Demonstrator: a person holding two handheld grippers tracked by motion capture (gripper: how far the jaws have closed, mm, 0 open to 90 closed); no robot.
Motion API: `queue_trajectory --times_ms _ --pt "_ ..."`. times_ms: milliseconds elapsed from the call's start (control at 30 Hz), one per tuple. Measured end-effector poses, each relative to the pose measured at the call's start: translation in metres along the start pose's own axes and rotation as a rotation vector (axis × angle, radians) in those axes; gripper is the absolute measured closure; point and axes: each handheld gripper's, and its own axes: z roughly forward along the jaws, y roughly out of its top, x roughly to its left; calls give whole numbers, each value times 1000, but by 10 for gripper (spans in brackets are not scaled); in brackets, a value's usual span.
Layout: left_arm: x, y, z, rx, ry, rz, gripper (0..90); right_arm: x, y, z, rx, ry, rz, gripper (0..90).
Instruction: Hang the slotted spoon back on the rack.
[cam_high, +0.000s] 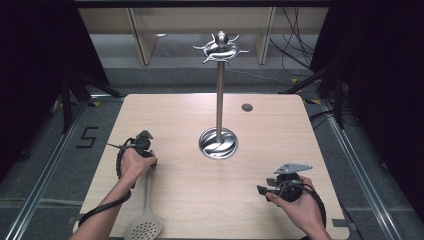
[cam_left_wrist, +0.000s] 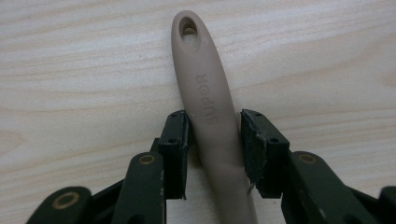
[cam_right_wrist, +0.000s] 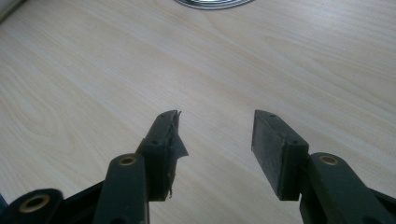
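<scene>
We see left tongs (cam_left_wrist: 212, 140) straddling the skimmer handle (cam_left_wrist: 210, 107) on the counter (cam_high: 190, 195), not yet clamped; right tongs (cam_right_wrist: 215, 140) released, empty.

Beige slotted spatula (cam_high: 144, 226) flat on table, perforated head at near edge, handle pointing away

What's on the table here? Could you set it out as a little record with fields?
table: light wood
stand: metal pole on a round base, hooks at top
utensil: beige slotted spatula lying flat near the front edge
left gripper: jaws on either side of the spatula handle, grip not yet clearly closed
right gripper: open, holding nothing, over bare wood
</scene>
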Motion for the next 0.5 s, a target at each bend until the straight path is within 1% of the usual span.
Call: queue_trajectory --times_ms 33,67,100,133,167,200,233,267,300,333,367,400,433,467,500 --pt "0 0 0 5 -10 3 628 1 0 0 6 5 15 518" --pt "-1 -1 0 1 -22 14 632 0 0 0 4 9 4 518" --pt "-2 -1 -1 2 -32 29 638 2 0 0 6 4 20 518" --pt "-4 -1 -1 11 -42 30 644 2 0 0 6 4 20 518" --pt "-5 -2 0 -1 -48 31 652 3 0 -1 17 10 41 518" --pt "-6 -2 -1 5 -54 37 658 0 1 -1 5 6 8 518" --pt "-7 -2 -1 4 -68 32 665 0 1 -1 4 7 7 518" --pt "-8 -3 -1 -9 -75 32 670 0 1 -1 4 7 7 518" --pt "-8 -3 -1 -9 -75 32 674 0 1 -1 3 6 6 518" --pt "-10 -5 -2 -11 -82 44 677 0 1 -1 3 6 6 518" --pt "-10 -6 -3 -21 -93 62 678 1 1 -3 29 -39 1 518" --pt "-10 -6 -3 -21 -93 62 679 1 1 -3 29 -39 1 518" --pt "-11 -8 -8 -45 -104 70 679 1 1 -3 31 -42 1 518" --pt "-10 -9 -11 -53 -111 79 679 1 1 -3 30 -40 3 518" --pt "-10 -11 -14 -75 -118 80 680 1 1 -3 29 -39 3 518"
